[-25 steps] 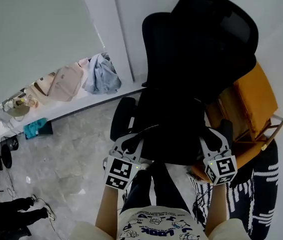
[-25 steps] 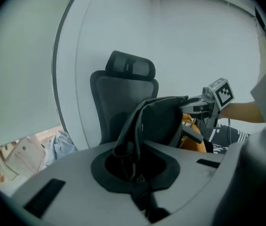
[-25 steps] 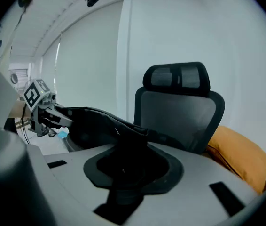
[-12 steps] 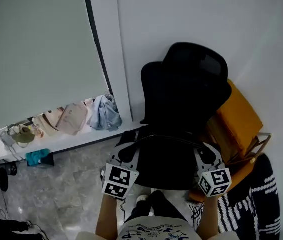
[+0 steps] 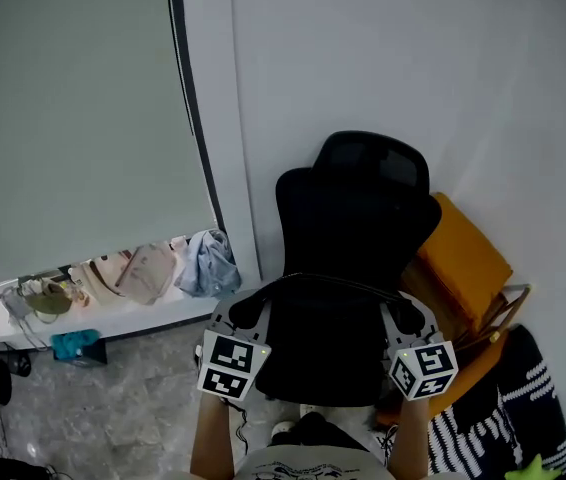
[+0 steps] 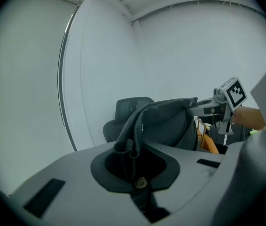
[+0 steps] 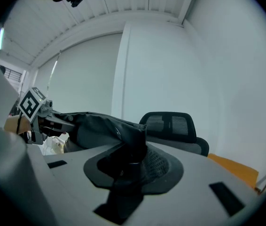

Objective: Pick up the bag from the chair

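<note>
A black bag [image 5: 321, 338] hangs stretched between my two grippers, in front of the black office chair [image 5: 363, 198]. The left gripper [image 5: 246, 313] is shut on the bag's left top edge, where dark fabric [image 6: 166, 119] is bunched between its jaws. My right gripper [image 5: 405, 318] is shut on the bag's right top edge [image 7: 102, 124]. In the left gripper view the chair [image 6: 129, 108] stands behind the bag, and the right gripper's marker cube [image 6: 232, 92] shows across it. The chair's headrest [image 7: 170, 123] stands beyond the bag in the right gripper view.
An orange wooden chair [image 5: 473, 268] stands right of the office chair against the white wall. Striped fabric [image 5: 508, 418] lies at the lower right. Clothes and bags [image 5: 148, 268] sit along the window ledge at left, with a teal item [image 5: 75, 344] on the marble floor.
The view has pulled up and back: the chair looks smaller and farther. Both grippers have kept their hold and the bag now hangs between them, clear of the seat.
</note>
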Tool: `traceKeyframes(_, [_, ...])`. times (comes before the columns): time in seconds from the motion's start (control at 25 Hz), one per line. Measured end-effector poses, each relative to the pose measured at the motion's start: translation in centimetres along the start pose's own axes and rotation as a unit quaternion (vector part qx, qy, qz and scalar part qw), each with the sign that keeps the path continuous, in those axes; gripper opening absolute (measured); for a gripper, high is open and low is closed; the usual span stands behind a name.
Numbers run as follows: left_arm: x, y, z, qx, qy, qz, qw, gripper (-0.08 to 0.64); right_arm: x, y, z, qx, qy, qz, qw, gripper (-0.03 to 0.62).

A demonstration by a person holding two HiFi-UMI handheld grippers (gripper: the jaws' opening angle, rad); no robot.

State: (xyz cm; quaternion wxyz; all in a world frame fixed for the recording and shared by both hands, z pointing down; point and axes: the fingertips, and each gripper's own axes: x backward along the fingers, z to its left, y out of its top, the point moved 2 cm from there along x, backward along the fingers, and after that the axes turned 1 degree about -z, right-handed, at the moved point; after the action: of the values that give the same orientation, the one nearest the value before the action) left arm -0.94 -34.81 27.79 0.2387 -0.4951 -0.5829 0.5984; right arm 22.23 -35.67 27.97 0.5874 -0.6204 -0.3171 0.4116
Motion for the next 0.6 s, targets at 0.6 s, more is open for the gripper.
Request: traceKeyframes(0.6, [1.5, 2.8, -0.5, -0.008, 0.009, -0.023, 0.9997, 0.029, 1.6, 3.0, -0.2, -0.002, -0.008, -0.027, 1.000, 0.114])
